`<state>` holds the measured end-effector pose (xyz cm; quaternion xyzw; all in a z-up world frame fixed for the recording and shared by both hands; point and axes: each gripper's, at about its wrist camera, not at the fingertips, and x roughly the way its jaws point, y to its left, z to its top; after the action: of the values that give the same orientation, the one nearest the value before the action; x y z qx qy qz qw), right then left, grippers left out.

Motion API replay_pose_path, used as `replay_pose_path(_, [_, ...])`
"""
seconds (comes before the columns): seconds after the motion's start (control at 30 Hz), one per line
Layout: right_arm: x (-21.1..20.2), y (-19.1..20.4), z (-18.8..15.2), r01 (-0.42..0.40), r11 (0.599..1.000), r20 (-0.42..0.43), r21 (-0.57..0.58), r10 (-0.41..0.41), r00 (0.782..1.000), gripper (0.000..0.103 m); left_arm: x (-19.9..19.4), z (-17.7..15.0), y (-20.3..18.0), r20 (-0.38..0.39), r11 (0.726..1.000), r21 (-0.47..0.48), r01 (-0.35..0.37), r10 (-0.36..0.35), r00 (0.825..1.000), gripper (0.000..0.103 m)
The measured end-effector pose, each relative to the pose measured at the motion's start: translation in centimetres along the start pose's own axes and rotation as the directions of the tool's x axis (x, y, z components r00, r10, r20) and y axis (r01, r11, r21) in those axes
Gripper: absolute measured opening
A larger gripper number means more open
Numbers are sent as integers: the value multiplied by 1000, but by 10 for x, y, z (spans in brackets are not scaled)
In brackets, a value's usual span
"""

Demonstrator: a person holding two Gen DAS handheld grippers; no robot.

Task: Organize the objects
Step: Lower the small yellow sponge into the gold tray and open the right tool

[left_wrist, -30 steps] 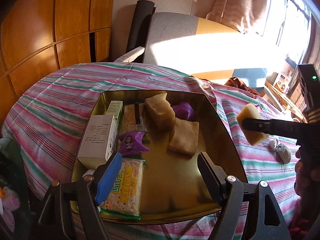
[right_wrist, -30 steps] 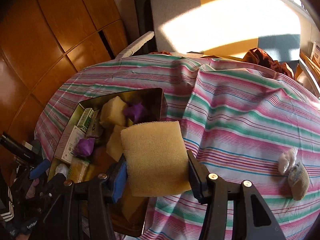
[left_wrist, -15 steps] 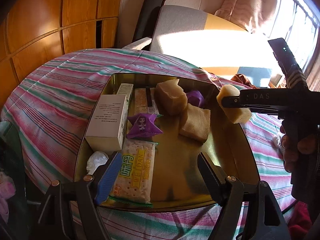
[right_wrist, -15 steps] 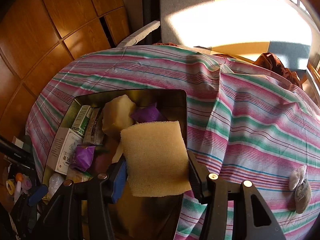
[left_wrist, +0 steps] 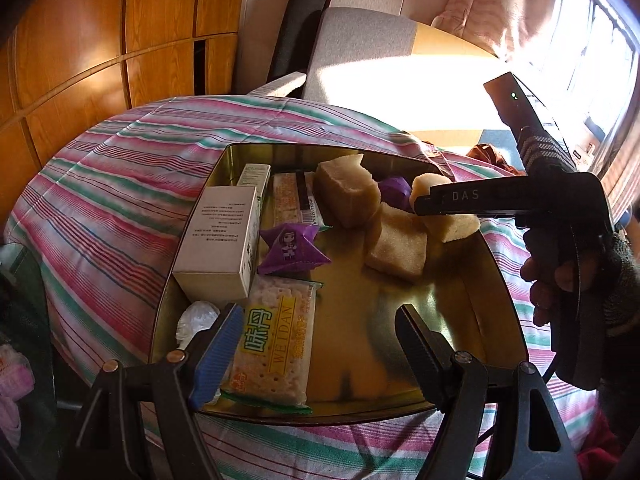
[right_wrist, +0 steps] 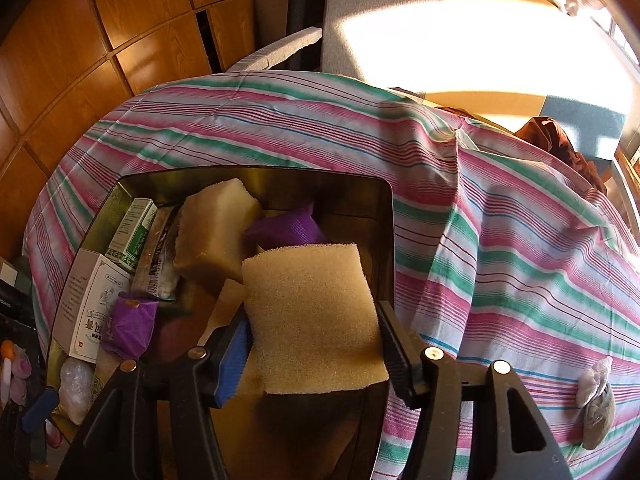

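Since the earlier frame, my right hand-held gripper (left_wrist: 430,204) has carried the sponge (left_wrist: 448,220) over the tin tray (left_wrist: 500,280).

Left view: striped cloth (left_wrist: 120,184) covers the desk; wood panels behind. My left hand-held gripper (left_wrist: 320,344) stands apart, empty.

Right view: jaws just opening, sponge (right_wrist: 312,316) between them, hiding the tray floor; whether the pads press it, I cannot tell.

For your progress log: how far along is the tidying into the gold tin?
Done: boxes, cracker pack and two sponges already lie in the tin. In hand: the right tongs, just opening, have a third sponge over the tin. Left: two small bundles on the striped cloth.
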<state>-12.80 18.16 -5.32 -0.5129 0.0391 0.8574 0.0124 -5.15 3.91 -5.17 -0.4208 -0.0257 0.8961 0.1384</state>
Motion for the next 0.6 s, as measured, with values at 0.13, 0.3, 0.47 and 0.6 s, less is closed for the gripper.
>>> replay_pose_path(0.13, [-2, -2, -1, -12, 1000, 11, 9, 12, 1000, 62, 1, -1, -2, -4, 1000, 4, 0, 0, 1000, 79])
replay_pose_path(0.3, [-14, -4, -1, -44, 998, 51, 41, 42, 998, 75, 0, -1, -2, -4, 1000, 9, -2, 2, 1000, 80])
replay_pose_path(0.47, [-27, -4, -4, -55, 997, 79, 47, 51, 996, 75, -1, -2, -4, -4, 1000, 16, -1, 1, 1000, 80])
replay_pose_path(0.6, [-39, -9, -11, -59, 997, 103, 59, 53, 993, 75, -5, -2, -8, 4, 1000, 26, 2, -2, 1000, 80])
